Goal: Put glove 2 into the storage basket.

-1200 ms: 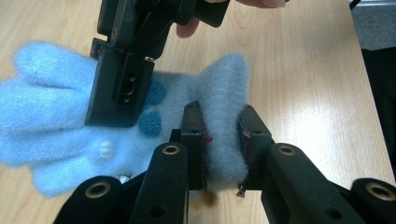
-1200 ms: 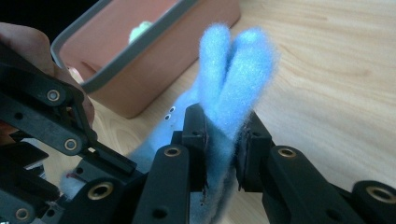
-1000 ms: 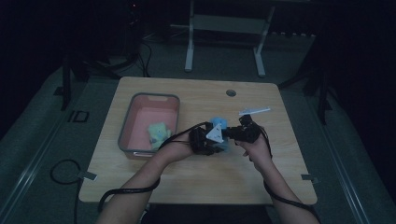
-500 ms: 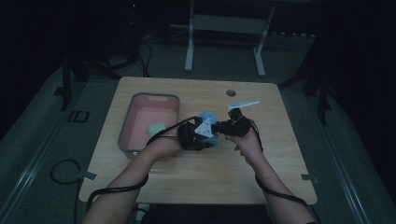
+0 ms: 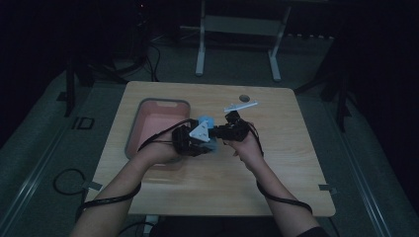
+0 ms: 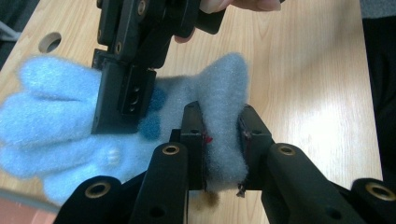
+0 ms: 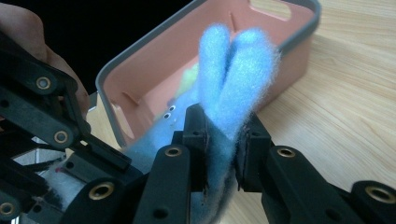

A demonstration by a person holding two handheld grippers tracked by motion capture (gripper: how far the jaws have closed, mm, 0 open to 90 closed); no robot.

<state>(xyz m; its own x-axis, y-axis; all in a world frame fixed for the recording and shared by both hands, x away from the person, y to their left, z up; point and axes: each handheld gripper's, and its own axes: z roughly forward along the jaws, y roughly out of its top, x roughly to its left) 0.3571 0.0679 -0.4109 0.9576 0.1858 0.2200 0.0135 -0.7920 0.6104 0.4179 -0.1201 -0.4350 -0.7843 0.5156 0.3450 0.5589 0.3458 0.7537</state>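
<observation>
Both tongs have shifted left toward the pink bin [image 5: 148, 121] since a second ago, carrying the blue fuzzy glove [image 6: 56, 121] with them; the grip looks unchanged.

Left tongs [image 6: 223, 140] are clamped on the glove's cuff end. Right tongs [image 7: 223, 140] are clamped on its finger end, with two fuzzy fingers sticking up past the jaws. The glove hangs stretched between the two tongs, above the desk [image 5: 276, 168].

The bin sits just beyond the right tongs, something green [image 7: 189, 79] inside it. A light flat strip [image 5: 240, 105] lies on the desk behind the right tongs, with a hole [image 5: 243, 98] in the desk past it.

Forearms converge from the near edge, and the tongs face each other almost tip to tip.
</observation>
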